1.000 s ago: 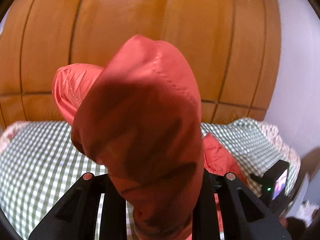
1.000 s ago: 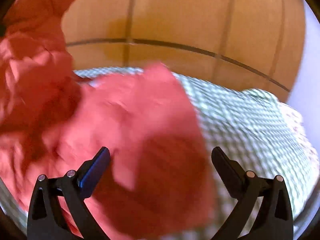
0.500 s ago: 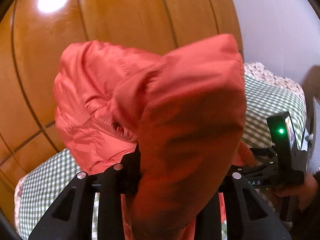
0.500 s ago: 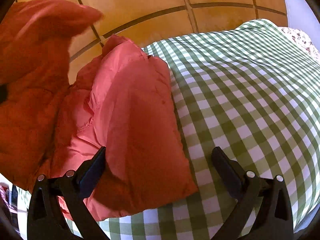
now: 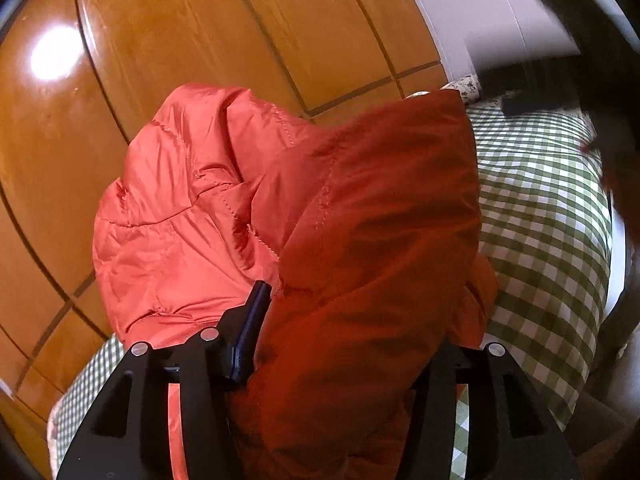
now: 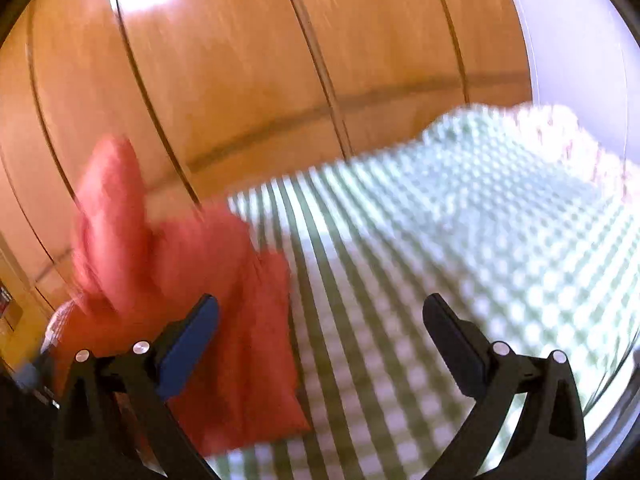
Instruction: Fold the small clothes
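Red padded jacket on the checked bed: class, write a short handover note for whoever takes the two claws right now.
Left claw: shut on a bunched part of the red padded jacket, holding it up off the green checked bedcover.
Right claw: open, nothing in it, over the bedcover just right of the jacket's lower part; this view is motion-blurred.
Jacket: partly lifted, partly lying on the bed by the wooden headboard.
Done: one part picked up. No neat fold shows.
Left: lay the lifted part over the rest, smooth it, finish the fold.
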`<state>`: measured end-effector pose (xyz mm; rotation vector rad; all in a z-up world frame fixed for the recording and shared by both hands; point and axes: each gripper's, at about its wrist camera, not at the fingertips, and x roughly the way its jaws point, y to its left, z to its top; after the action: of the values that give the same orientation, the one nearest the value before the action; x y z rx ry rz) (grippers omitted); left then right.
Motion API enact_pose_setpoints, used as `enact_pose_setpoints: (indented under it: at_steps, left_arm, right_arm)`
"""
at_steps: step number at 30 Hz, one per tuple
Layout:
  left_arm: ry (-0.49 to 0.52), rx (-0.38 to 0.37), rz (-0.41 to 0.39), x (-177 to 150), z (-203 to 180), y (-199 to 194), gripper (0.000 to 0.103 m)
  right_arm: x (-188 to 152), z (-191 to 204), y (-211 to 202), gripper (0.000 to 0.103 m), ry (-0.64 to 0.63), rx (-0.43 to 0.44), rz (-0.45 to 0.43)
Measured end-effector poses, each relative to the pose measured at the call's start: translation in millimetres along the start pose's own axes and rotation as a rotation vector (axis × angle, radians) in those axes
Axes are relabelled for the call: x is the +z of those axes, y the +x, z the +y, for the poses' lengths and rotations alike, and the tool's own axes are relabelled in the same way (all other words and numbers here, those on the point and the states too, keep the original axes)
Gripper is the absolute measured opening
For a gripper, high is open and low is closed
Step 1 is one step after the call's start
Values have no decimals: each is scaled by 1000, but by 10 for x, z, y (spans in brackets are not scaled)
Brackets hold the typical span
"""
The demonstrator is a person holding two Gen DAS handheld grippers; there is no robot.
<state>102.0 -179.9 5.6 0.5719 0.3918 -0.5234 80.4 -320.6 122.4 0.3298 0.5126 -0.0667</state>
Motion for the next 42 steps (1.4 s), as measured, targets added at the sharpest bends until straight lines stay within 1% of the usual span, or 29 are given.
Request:
enact_pose_setpoints:
  at_steps: [2, 4, 5, 7, 9, 10, 12, 13, 14, 15, 16, 17, 18, 20, 21, 23, 25, 27, 30, 31, 33, 36, 38, 40, 41, 42]
  left_arm:
    - [-4, -1, -8, -32, 64, -5, 50]
    - [-5, -3, -12, -68, 17, -12, 50]
    - [-2, -4, -15, -79, 17, -13, 50]
    - [-2, -7, -17, -84, 55, -37, 50]
    - [-3, -14, -20, -97, 98, -100, 50]
    - [-5, -17, -23, -99, 109, -104, 50]
    - [-12, -24, -26, -119, 138, -123, 52]
    - [-17, -39, -26, -132, 157, -135, 57]
    - [-23, -53, -27, -147, 171, -148, 63]
    - [-25, -67, -26, -166, 191, -175, 64]
    - [-23, -83, -26, -184, 207, -209, 67]
    - [-23, -103, -32, -205, 225, -260, 70]
    - [-34, -144, -54, -248, 263, -373, 72]
    - [-60, -211, -88, -324, 338, -562, 84]
    - [-77, -244, -107, -365, 396, -669, 85]
    - [-108, -269, -124, -402, 521, -805, 85]
    - [-148, -255, -105, -372, 695, -837, 85]
    - [-213, -226, -68, -286, 939, -781, 85]
    - [-367, -159, -21, -87, 1424, -599, 85]
    - [-416, -137, 6, 18, 1595, -480, 87]
    - [-470, -85, 59, 228, 1826, -247, 87]
    - [-476, -36, 124, 484, 1936, 99, 87]
    - [-450, -19, 164, 629, 1908, 428, 87]
    - [-420, 7, 214, 679, 1830, 759, 88]
    - [-412, 25, 233, 651, 1732, 935, 91]
    - [-413, 42, 250, 604, 1688, 1080, 92]
  right_arm:
    - [282, 330, -42, 101, -111, 89, -25]
    - [486, 728, 32, 101, -244, 152, 3]
    - [541, 913, 90, 101, -306, 157, 28]
    - [587, 1333, 248, 101, -462, 143, 58]
    - [546, 1590, 398, 101, -575, 122, 71]
    - [503, 1690, 541, 101, -624, 95, 98]
    - [436, 1686, 792, 101, -641, 36, 152]
    - [399, 1645, 888, 101, -639, 4, 172]
    - [319, 1524, 1023, 101, -629, -43, 198]
    - [265, 1416, 1078, 101, -613, -57, 205]
    - [190, 1248, 1124, 101, -567, -60, 202]
    - [137, 1103, 1155, 101, -519, -52, 196]
    - [80, 935, 1173, 101, -451, -42, 191]
    - [-62, 584, 1203, 101, -292, -16, 179]
    - [-132, 447, 1213, 101, -225, 2, 169]
    - [-280, 218, 1225, 101, -120, 46, 137]
    - [-424, 64, 1222, 101, -49, 90, 95]
    - [-445, -23, 1204, 101, -22, 108, 75]
    - [-488, 20, 1158, 101, -29, 97, 39]
    - [-481, 30, 1141, 101, -38, 89, 30]
    - [-498, 99, 1127, 101, -51, 78, 20]
    - [-494, 116, 1115, 101, -54, 71, 8]
    - [-502, 109, 1123, 101, -48, 74, 4]
    - [-505, 94, 1138, 101, -43, 72, 0]
    - [-509, 80, 1138, 101, -36, 68, -4]
    - [-511, 67, 1128, 101, -24, 62, -6]
